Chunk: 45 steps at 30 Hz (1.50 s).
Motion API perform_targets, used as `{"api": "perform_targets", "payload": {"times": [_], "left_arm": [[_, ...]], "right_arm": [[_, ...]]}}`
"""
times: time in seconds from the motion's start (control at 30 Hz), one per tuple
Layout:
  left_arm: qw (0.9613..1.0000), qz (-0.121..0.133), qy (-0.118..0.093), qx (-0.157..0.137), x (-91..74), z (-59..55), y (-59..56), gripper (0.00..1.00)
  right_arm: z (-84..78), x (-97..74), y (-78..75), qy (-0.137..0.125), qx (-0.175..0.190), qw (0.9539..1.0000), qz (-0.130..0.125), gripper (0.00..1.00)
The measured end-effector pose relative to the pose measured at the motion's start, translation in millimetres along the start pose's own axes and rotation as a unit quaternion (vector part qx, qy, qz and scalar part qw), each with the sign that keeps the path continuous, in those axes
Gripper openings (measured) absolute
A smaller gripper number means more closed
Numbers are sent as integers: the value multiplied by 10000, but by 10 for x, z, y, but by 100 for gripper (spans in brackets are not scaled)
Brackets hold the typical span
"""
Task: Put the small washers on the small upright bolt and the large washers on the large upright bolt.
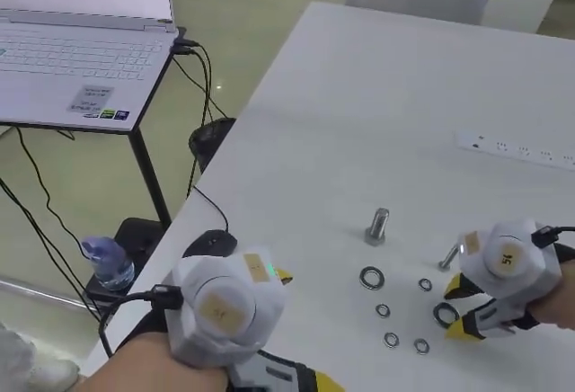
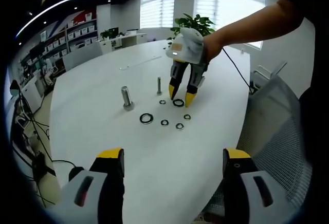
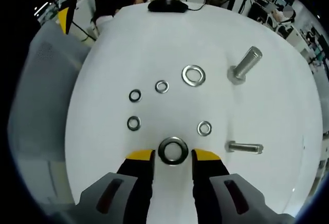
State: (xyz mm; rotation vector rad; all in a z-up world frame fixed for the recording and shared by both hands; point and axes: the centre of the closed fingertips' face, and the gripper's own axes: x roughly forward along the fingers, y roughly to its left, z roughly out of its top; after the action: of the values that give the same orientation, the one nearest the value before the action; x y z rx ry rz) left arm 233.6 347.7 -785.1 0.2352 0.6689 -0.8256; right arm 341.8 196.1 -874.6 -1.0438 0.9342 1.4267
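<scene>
Two large washers lie flat on the white tabletop (image 1: 359,122), both off the bolts. The far large washer (image 3: 193,75) rests near the large bolt (image 3: 245,64) but apart from it. The near large washer (image 3: 172,150) lies between the yellow-tipped jaws of your right gripper (image 3: 173,161). Those jaws are partly open, one tip on each side of the washer. A thin strip of tabletop shows on both sides, so they have hold of nothing.

Both bolts stand head down on the tabletop. In the left gripper view the small bolt (image 2: 159,85) is just beside your right gripper, and the large bolt is to its left, nearer the middle of the tabletop.

Four small washers (image 3: 162,86) lie loose and flat in a scatter on your side of the bolts. One of them is close to the small bolt and three are spread further toward your left gripper.

Your left gripper (image 2: 173,154) is at the near edge of the tabletop, well apart from the washers. Its jaws are spread wide with nothing between them.

A white power strip (image 1: 517,149) lies beyond the bolts. An open laptop (image 1: 81,50) sits on a stand to the left of the tabletop.
</scene>
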Motion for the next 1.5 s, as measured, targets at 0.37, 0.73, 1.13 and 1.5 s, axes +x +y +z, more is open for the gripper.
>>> {"api": "perform_targets", "payload": {"times": [0.37, 0.73, 1.13, 1.5], "left_arm": [[10000, -74, 43, 32, 9, -21, -62, 76], [9994, -179, -239, -160, 25, 80, -91, 74], [9981, -250, -113, 556, 74, 128, -41, 82], [9999, 82, -77, 63, 68, 4, 42, 83]], "right_arm": [[-4, 10, 27, 240, 51, 9997, -52, 24], [-11, 17, 21, 599, 138, 9981, -7, 21], [116, -209, 31, 459, 457, 9979, 25, 22], [376, -605, -272, 368, 542, 9975, -256, 22]]}}
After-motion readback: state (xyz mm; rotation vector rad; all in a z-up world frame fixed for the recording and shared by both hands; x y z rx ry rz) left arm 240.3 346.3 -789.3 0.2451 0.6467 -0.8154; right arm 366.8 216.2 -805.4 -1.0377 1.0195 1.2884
